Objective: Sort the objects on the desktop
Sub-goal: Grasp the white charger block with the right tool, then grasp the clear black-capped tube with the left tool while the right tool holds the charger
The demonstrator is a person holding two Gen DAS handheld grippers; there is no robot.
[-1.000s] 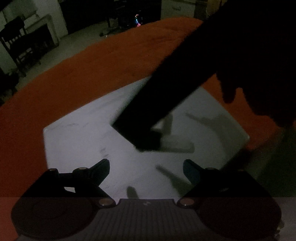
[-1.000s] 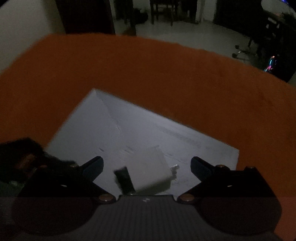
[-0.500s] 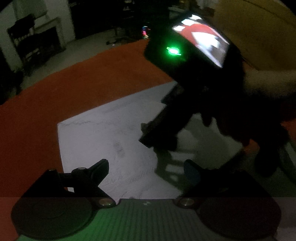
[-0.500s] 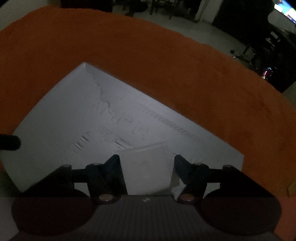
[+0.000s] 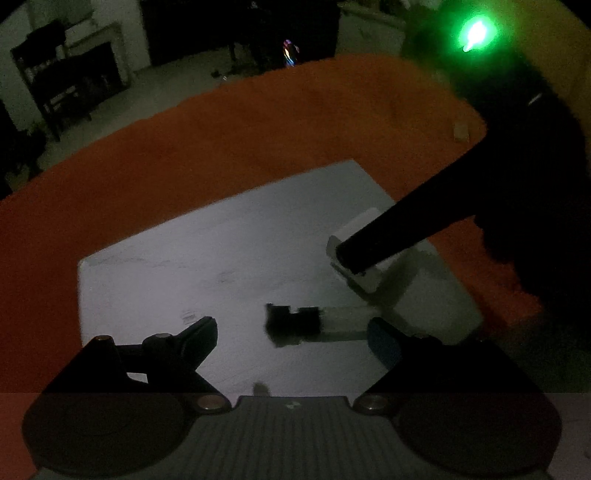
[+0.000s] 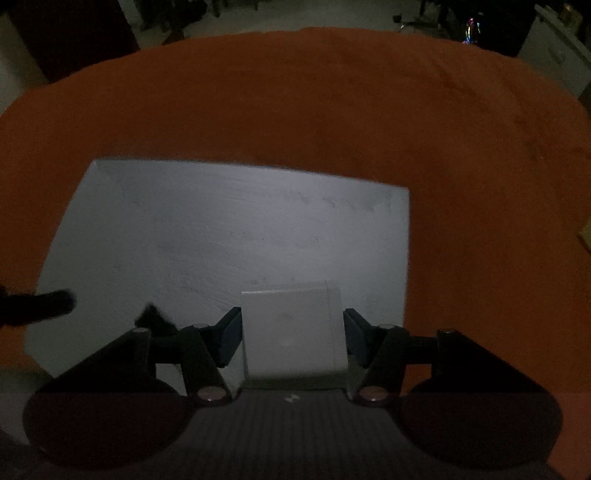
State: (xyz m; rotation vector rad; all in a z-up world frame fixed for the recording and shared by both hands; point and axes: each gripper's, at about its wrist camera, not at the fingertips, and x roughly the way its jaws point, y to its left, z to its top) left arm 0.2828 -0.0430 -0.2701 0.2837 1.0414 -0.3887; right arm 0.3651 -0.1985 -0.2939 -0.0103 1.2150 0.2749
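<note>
White charger point(image 6: 293, 328) in right hand-held gripper point(image 6: 291, 332)

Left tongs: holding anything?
No. The left tongs are open with only the white sheet between them; the small black object lies ahead.

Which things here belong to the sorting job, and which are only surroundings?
Job: white charger block gripped by right gripper; small black-and-clear item; white board; open left gripper.
Surroundings: orange cloth; dark chair; green light.
</note>
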